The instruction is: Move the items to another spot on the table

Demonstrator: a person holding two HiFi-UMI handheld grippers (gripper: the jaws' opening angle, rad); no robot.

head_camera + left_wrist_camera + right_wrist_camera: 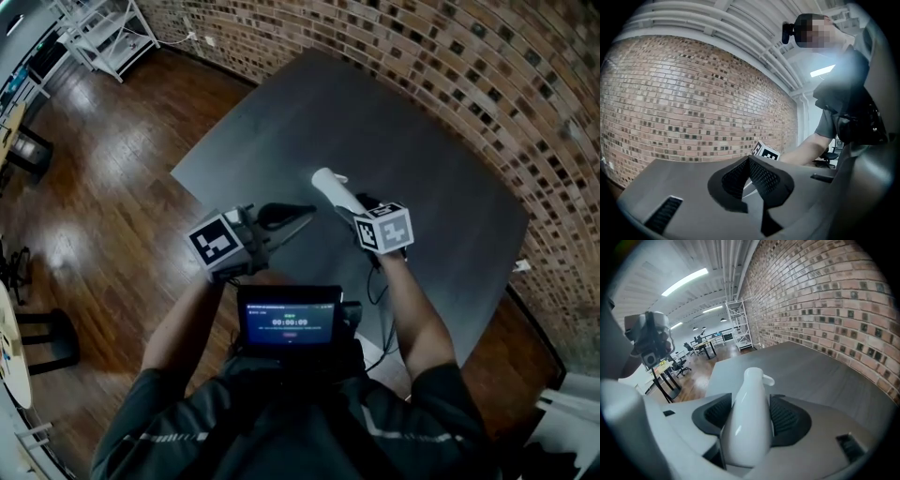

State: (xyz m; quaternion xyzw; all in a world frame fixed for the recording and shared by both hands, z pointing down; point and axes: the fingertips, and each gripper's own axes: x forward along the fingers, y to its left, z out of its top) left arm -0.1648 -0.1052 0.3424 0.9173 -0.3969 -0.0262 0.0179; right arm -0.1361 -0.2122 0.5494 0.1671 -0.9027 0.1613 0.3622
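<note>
On the left, the left gripper (298,214) sits over the table's (422,187) near edge, jaws pinched together with nothing between them. On the right, the right gripper (749,416) clamps a white bottle (746,427), which points out over the table's middle.

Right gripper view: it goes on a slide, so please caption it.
Right tongs clamp a glossy white tapered bottle over the grey table, beside a brick wall.
</note>
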